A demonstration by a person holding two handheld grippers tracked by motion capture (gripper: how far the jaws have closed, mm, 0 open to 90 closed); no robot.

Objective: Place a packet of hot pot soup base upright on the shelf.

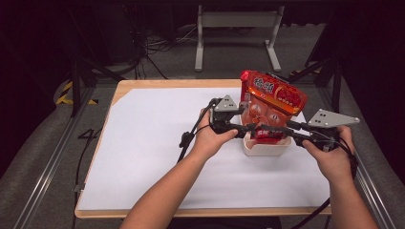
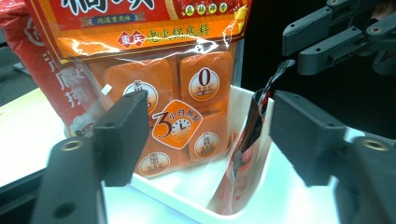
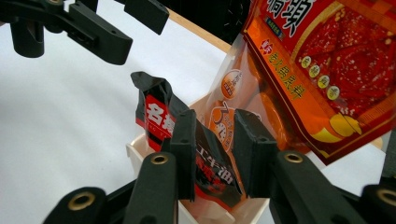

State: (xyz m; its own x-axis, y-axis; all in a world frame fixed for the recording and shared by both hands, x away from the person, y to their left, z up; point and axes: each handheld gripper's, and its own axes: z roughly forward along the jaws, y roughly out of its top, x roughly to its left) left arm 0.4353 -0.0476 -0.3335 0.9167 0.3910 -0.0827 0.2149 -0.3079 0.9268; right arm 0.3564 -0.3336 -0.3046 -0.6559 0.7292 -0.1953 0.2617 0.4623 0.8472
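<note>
A big orange-red food packet (image 1: 274, 98) stands upright in a small white box (image 1: 265, 149), leaning on its far side. A smaller black-and-red packet (image 3: 156, 114) stands in the same box, nearer to me. My left gripper (image 2: 210, 112) comes in from the left with its jaws wide apart. The big packet (image 2: 163, 70) is behind its left jaw and the small packet (image 2: 247, 135) is near its right jaw, neither pressed. My right gripper (image 3: 215, 121) straddles the small packet from the right; its jaws stand partly apart, a gap showing at one pad.
The box sits at the right of a white sheet (image 1: 157, 143) that covers a wooden tabletop. Bare sheet lies to the left and in front of the box. Dark floor, cables and a metal stand lie beyond the far edge.
</note>
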